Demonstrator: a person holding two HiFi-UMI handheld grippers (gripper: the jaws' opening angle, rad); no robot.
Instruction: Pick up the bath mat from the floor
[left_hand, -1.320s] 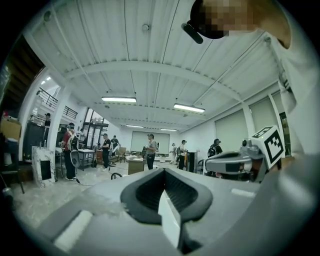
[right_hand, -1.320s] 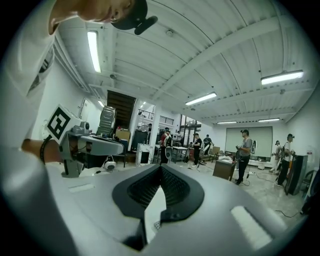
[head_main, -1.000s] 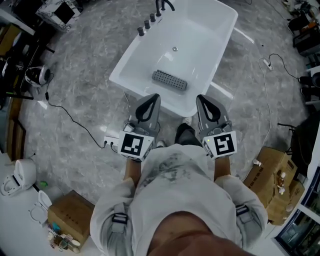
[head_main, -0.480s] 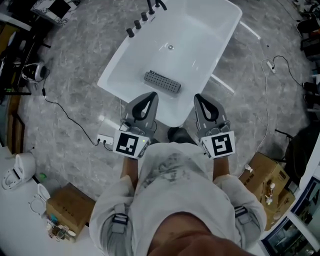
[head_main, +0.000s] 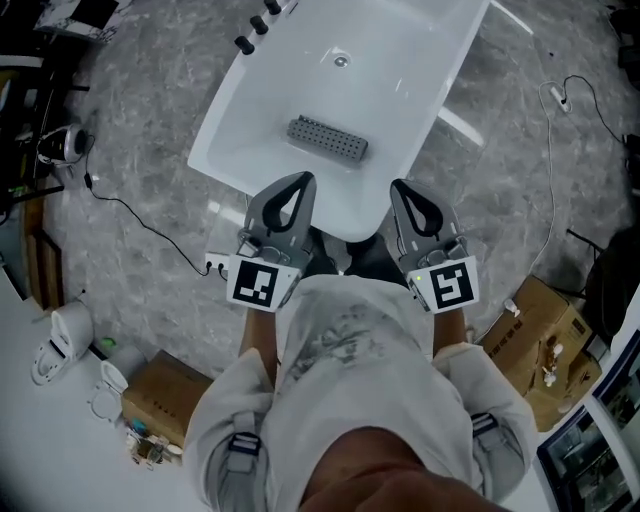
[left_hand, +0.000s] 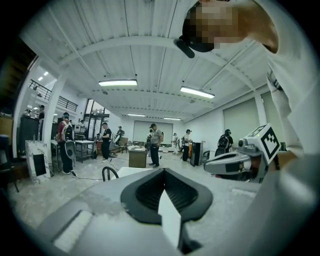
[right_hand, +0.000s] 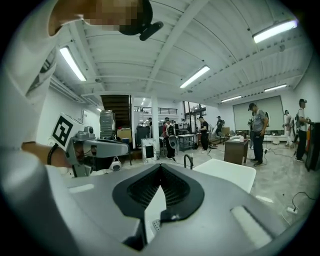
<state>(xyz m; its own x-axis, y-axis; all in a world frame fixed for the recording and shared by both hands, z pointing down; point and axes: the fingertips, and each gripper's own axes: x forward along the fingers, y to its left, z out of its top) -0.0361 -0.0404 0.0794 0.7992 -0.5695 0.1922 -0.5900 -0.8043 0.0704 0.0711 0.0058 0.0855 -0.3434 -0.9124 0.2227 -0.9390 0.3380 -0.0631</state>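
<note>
Fingers (left_hand: 137, 192) seemingly together on two grippers (head_main: 300, 180) (head_main: 400, 186)

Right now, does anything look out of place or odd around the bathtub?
Yes. The grey dotted mat lies inside the white bathtub, slanted across its bottom, not on the floor. A power strip and its cable trail over the floor close to where the person stands.

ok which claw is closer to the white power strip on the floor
Left. In the head view the left claw is held just right of the white power strip and above it. The right claw is further right, past the person's torso.
</note>
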